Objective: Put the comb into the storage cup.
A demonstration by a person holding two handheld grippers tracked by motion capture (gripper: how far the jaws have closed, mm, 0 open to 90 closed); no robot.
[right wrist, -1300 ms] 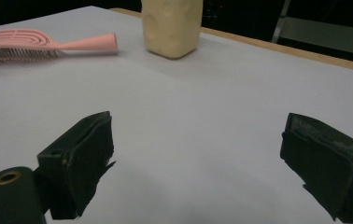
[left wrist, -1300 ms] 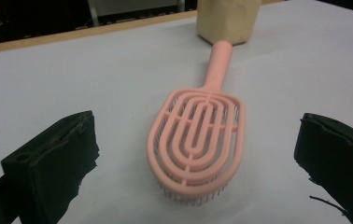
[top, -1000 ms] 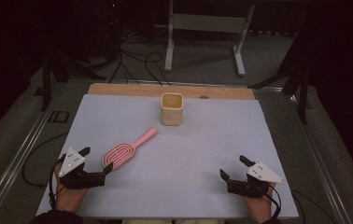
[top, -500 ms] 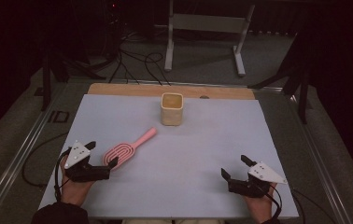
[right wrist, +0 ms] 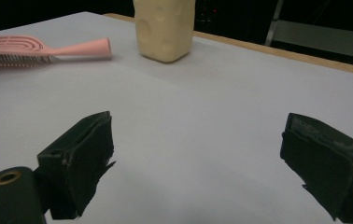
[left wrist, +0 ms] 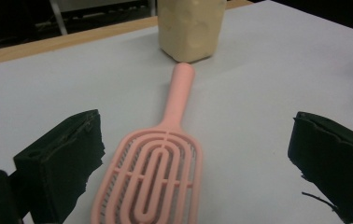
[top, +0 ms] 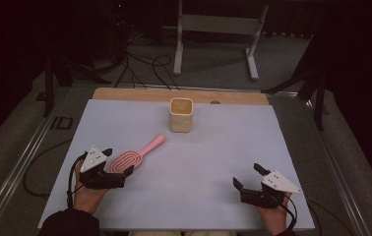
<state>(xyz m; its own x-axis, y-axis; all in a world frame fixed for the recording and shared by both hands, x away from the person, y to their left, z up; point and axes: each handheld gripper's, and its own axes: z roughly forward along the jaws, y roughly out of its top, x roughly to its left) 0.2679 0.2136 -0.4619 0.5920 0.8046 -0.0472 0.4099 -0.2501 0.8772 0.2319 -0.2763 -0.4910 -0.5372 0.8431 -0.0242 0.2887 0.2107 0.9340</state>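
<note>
A pink hairbrush (top: 134, 155) lies flat on the white table top (top: 213, 147), its handle pointing toward a cream square cup (top: 181, 114) standing farther back. My left gripper (top: 118, 161) is open, and its jaws straddle the brush head without touching it. In the left gripper view the brush (left wrist: 158, 172) runs up between the two jaws of my left gripper (left wrist: 198, 142) toward the cup (left wrist: 191, 28). My right gripper (top: 246, 175) rests open near the front right edge, nothing between its jaws. The right gripper view, past my right gripper (right wrist: 202, 144), has the brush (right wrist: 30, 50) at far left and the cup (right wrist: 165, 28) ahead.
A wooden strip (top: 139, 94) borders the table's far edge. Beyond it are a metal stand (top: 218, 29) and cables (top: 144, 64) on the floor. Metal rails run along both table sides.
My left gripper has moved forward and to the right, so the brush head now lies between its open jaws. The right gripper, the brush and the cup have stayed put.
</note>
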